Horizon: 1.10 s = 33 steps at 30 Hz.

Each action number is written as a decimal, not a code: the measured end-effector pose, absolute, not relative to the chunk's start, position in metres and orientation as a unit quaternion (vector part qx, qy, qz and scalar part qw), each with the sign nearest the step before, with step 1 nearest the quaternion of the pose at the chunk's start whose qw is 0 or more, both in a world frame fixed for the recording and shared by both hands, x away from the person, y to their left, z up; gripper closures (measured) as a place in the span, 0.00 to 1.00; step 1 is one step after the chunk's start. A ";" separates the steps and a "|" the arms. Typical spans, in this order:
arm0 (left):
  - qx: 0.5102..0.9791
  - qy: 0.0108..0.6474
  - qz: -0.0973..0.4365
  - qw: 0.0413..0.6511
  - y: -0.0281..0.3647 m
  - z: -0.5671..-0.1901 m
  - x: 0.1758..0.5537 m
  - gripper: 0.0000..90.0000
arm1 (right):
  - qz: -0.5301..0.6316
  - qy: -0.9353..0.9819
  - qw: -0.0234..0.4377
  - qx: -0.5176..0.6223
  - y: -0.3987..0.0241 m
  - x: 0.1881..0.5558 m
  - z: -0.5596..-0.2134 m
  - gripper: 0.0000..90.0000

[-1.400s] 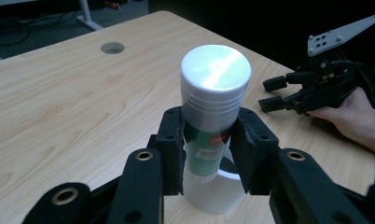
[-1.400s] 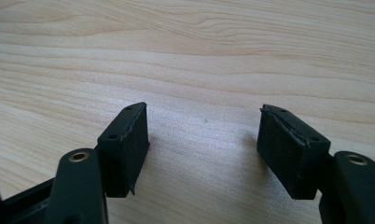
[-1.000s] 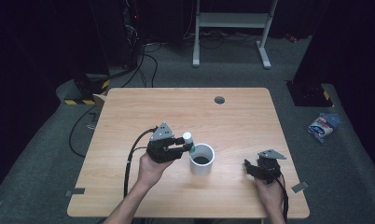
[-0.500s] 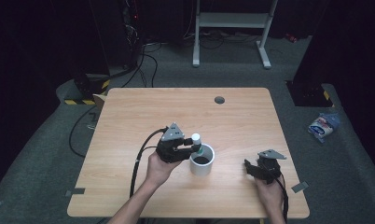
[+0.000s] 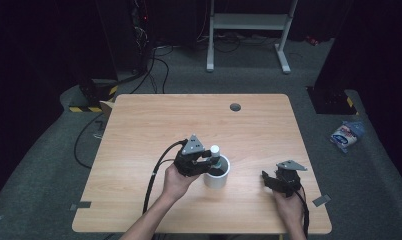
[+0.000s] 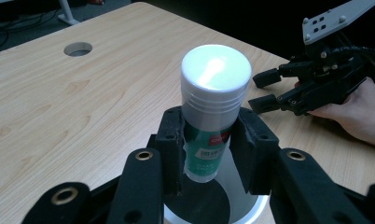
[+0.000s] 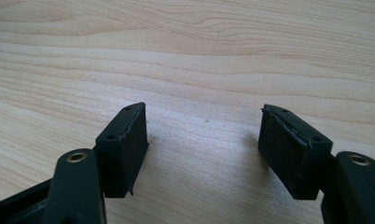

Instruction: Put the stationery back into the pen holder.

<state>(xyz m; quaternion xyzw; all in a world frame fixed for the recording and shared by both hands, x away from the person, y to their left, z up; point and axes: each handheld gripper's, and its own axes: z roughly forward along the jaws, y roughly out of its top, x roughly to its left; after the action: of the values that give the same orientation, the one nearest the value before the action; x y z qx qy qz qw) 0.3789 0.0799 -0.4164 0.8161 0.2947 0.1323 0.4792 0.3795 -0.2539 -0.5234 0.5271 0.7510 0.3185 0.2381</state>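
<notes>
A small bottle (image 6: 212,100) with a white cap and green label stands upright between the pads of my left gripper (image 6: 209,142), which is shut on it. The bottle (image 5: 215,152) hangs over the open mouth of a white cup (image 5: 217,176) with a dark inside, its lower end just above the cup (image 6: 241,207). My left gripper (image 5: 205,161) sits at the cup's left rim. My right gripper (image 5: 269,179) rests low near the table's front right, open, with bare wood between its pads (image 7: 126,140). That right gripper (image 6: 269,88) also appears in the left gripper view.
The wooden table (image 5: 154,125) has a round cable hole (image 5: 235,107) near its far edge. A cable (image 5: 156,175) trails from the left gripper toward the front edge. A blue-and-white packet (image 5: 345,135) lies on the floor at right; a white stand (image 5: 249,30) is beyond the table.
My left gripper carried the bottle rightward, from beside the cup's left edge to over its mouth. The right gripper stayed where it was.
</notes>
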 end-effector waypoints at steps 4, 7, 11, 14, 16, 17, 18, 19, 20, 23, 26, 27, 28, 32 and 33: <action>0.822 0.295 0.132 0.468 0.078 -0.424 0.380 0.72 | 0.318 0.751 0.238 0.527 -0.254 0.379 -0.523 0.36; 0.822 0.298 0.130 0.468 0.079 -0.427 0.381 0.72 | 0.318 0.751 0.238 0.527 -0.254 0.379 -0.523 0.36; 0.824 0.300 0.126 0.463 0.077 -0.431 0.382 0.72 | 0.318 0.751 0.238 0.527 -0.254 0.379 -0.523 0.36; 0.830 0.297 0.132 0.454 0.074 -0.434 0.382 0.72 | 0.318 0.751 0.238 0.527 -0.254 0.379 -0.523 0.36; 0.832 0.294 0.134 0.451 0.074 -0.435 0.381 0.72 | 0.318 0.751 0.238 0.527 -0.254 0.379 -0.523 0.36; 0.832 0.296 0.134 0.451 0.074 -0.435 0.380 0.72 | 0.318 0.751 0.238 0.527 -0.254 0.379 -0.523 0.36; 0.831 0.297 0.133 0.451 0.074 -0.436 0.380 0.72 | 0.319 0.751 0.238 0.527 -0.254 0.379 -0.523 0.36; 0.832 0.297 0.133 0.449 0.075 -0.437 0.380 0.72 | 0.318 0.751 0.238 0.527 -0.254 0.379 -0.523 0.36; 0.831 0.299 0.132 0.450 0.075 -0.438 0.380 0.72 | 0.318 0.751 0.238 0.527 -0.254 0.379 -0.523 0.36; 0.833 0.301 0.129 0.446 0.075 -0.440 0.380 0.72 | 0.318 0.751 0.238 0.527 -0.254 0.379 -0.523 0.36; 0.834 0.301 0.128 0.445 0.074 -0.442 0.381 0.72 | 0.319 0.751 0.238 0.527 -0.254 0.379 -0.523 0.36; 0.833 0.302 0.128 0.445 0.074 -0.442 0.381 0.72 | 0.319 0.751 0.238 0.527 -0.254 0.379 -0.523 0.36; 0.833 0.304 0.127 0.445 0.075 -0.443 0.381 0.72 | 0.319 0.751 0.238 0.527 -0.254 0.379 -0.523 0.36; 0.835 0.303 0.123 0.443 0.074 -0.446 0.382 0.72 | 0.319 0.751 0.238 0.527 -0.254 0.379 -0.523 0.36; 0.836 0.303 0.121 0.440 0.073 -0.446 0.381 0.72 | 0.319 0.751 0.238 0.527 -0.254 0.379 -0.523 0.36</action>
<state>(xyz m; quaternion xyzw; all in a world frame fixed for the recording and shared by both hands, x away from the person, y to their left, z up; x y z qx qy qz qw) 0.3815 0.0728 -0.4465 0.8362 0.3032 0.1215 0.4404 0.3791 -0.2538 -0.5233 0.5271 0.7510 0.3185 0.2379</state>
